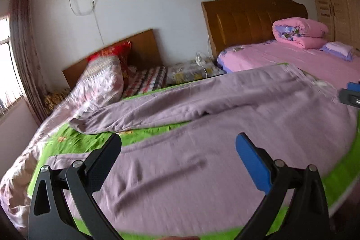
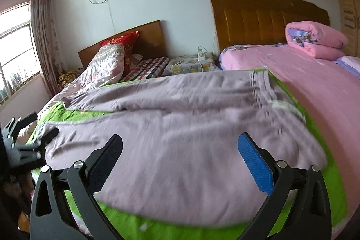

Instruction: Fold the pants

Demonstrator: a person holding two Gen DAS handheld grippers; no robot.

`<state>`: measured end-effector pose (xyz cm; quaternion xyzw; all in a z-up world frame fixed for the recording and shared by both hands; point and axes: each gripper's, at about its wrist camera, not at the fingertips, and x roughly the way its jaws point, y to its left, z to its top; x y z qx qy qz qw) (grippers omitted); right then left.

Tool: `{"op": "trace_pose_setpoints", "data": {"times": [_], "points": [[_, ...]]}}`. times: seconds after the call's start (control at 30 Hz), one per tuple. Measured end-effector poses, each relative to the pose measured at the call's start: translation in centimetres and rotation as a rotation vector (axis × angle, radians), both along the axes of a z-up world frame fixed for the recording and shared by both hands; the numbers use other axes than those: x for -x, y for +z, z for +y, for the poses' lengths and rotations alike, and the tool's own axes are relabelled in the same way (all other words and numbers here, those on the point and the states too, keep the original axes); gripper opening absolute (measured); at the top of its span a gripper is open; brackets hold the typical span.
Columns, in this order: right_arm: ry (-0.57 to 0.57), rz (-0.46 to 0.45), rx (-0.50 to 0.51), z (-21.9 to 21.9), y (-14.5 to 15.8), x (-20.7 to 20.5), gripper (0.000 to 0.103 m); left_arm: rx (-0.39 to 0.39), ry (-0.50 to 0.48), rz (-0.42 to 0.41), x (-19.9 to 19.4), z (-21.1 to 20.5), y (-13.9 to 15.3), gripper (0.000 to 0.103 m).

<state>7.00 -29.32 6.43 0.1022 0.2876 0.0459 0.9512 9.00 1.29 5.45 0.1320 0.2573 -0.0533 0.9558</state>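
Note:
Lilac pants (image 1: 202, 150) lie spread on a green cloth (image 1: 81, 143) on the bed, legs running to the left, waistband at the right (image 2: 265, 87). My left gripper (image 1: 177, 145) is open and empty, hovering over the near leg. My right gripper (image 2: 180, 145) is open and empty, hovering over the seat of the pants (image 2: 180, 127). The left gripper shows at the left edge of the right wrist view (image 2: 31, 134). The right gripper shows at the right edge of the left wrist view (image 1: 351, 93).
A floral quilt (image 1: 99, 84) is bunched at the far left of the bed. A second bed with a pink sheet (image 2: 315, 82) and a folded pink duvet (image 2: 315, 39) stands to the right. Wooden headboards and a wall are behind.

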Motion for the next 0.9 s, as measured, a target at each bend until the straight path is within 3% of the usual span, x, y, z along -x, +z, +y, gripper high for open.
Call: {"op": "trace_pose_setpoints", "data": {"times": [0.07,0.13,0.17,0.23,0.3,0.4,0.5,0.57,0.73,0.8,0.9], "points": [[-0.003,0.025,0.008,-1.6,0.9,-2.3,0.099,0.041,-0.071,0.14,-4.5,0.4,0.2,0.102],[0.015,0.064,0.05,-3.1,1.7,-5.2,0.099,0.046,-0.102,0.205,-7.9,0.5,0.2,0.102],[0.038,0.076,0.077,-3.7,2.0,-6.6,0.099,0.035,-0.107,0.192,-9.3,0.5,0.3,0.101],[0.095,0.083,0.147,-5.0,2.1,-9.9,0.099,0.001,-0.199,0.072,-12.2,-0.3,0.9,0.101],[0.209,0.112,0.198,-6.7,1.6,-14.5,0.099,-0.036,-0.307,0.069,-15.5,-1.6,0.7,0.101],[0.32,0.188,0.205,-9.7,-0.1,-21.8,0.099,-0.091,-0.462,0.277,-22.0,-4.2,-1.1,0.101],[0.333,0.254,0.209,-12.3,-2.2,-28.4,0.099,-0.078,-0.487,0.39,-27.8,-5.4,-2.6,0.101],[0.337,0.321,0.199,-13.8,-4.4,-32.7,0.099,-0.068,-0.483,0.418,-31.2,-5.7,-3.3,0.101],[0.409,0.456,0.145,-15.9,-8.9,-38.5,0.099,-0.084,-0.518,0.453,-38.7,-6.4,-4.9,0.101],[0.451,0.508,0.141,-16.5,-10.3,-39.6,0.085,-0.072,-0.55,0.478,-40.7,-6.2,-5.3,0.097],[0.51,0.476,0.162,-16.7,-10.1,-38.5,0.066,-0.068,-0.613,0.512,-42.5,-6.2,-5.7,0.096]]}}
